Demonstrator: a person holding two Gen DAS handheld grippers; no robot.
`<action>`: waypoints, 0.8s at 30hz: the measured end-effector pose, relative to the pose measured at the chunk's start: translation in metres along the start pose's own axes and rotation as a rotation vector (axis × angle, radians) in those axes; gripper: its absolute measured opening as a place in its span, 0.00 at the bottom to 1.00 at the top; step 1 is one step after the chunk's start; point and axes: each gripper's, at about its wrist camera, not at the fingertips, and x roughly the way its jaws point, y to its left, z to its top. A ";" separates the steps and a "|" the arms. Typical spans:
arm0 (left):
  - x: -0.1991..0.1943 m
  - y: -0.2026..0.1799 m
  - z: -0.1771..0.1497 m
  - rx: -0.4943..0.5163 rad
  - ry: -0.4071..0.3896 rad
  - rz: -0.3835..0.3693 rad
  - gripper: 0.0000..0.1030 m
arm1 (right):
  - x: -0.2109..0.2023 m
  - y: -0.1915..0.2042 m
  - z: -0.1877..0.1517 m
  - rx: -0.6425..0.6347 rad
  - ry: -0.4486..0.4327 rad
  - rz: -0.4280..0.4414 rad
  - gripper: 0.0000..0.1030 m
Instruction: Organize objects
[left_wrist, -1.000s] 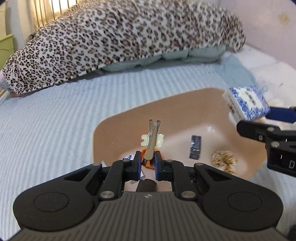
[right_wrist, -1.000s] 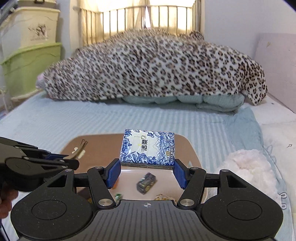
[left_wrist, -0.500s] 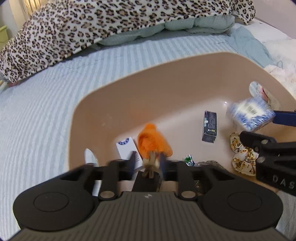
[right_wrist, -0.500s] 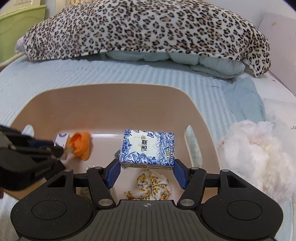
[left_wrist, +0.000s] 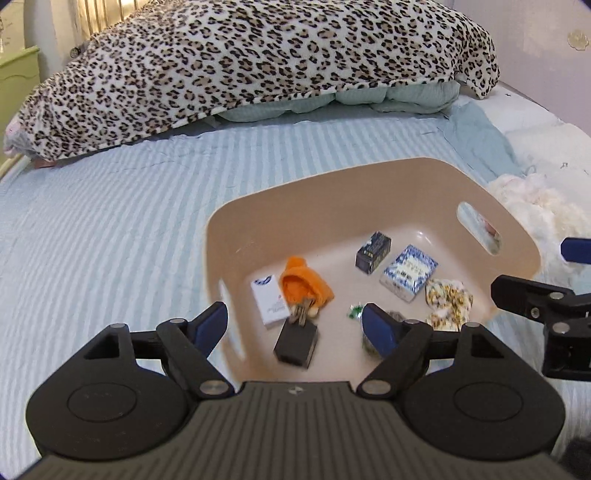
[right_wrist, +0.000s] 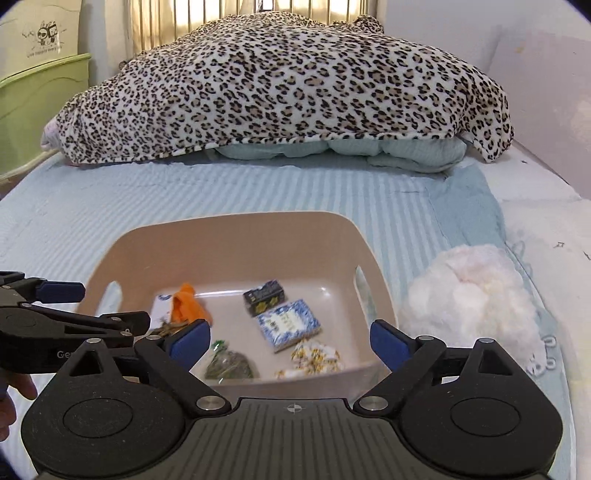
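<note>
A beige plastic basin sits on the bed. In it lie an orange keychain with keys, a blue-and-white tissue pack, a dark small box, a white card box, a black block, a floral scrunchie and a clear bag of dark bits. My left gripper is open and empty above the basin's near side. My right gripper is open and empty above the basin.
A leopard-print blanket lies across the far side of the striped blue bedspread. A fluffy white-pink bundle lies right of the basin. Green storage bins stand at the far left.
The left gripper opened and let go of the orange keychain into the basin. The right gripper opened and dropped the tissue pack into the basin. Both grippers have risen and drawn back.
</note>
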 end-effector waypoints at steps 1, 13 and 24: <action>-0.007 0.000 -0.003 0.006 -0.006 0.006 0.78 | -0.006 0.002 -0.001 -0.009 -0.005 0.004 0.92; -0.086 0.010 -0.042 -0.023 -0.061 0.013 0.78 | -0.076 0.027 -0.038 0.005 -0.049 0.056 0.95; -0.143 0.016 -0.091 -0.060 -0.092 0.003 0.78 | -0.125 0.037 -0.068 0.016 -0.058 0.090 0.95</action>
